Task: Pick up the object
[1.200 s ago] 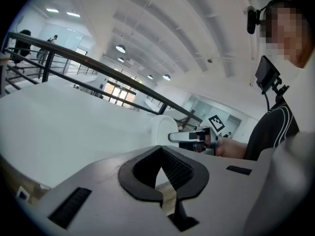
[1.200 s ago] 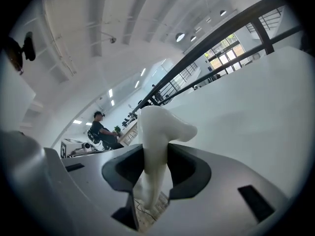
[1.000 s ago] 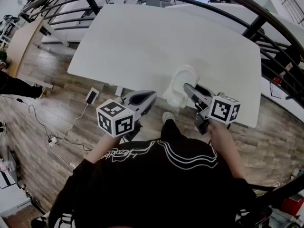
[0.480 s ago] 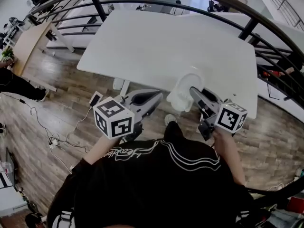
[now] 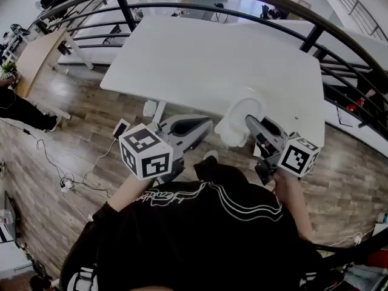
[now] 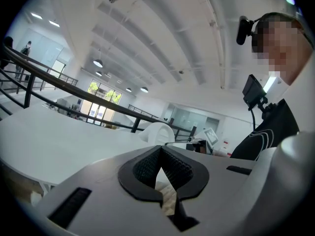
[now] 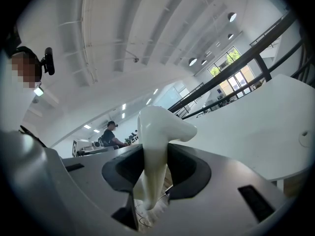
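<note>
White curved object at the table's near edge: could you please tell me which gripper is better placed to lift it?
Right. The right gripper has its fingers clamped on the glossy white curved object; the left gripper sits apart from it, fingers together and empty.

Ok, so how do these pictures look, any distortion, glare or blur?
Head view: strong fisheye, black metal railing bends into arcs, white table brightly lit. Left gripper view: dark rounded corners, ceiling lamps without strong glare. Right gripper view: same dark corners; glossy white curved object in the right gripper looks sharp.
</note>
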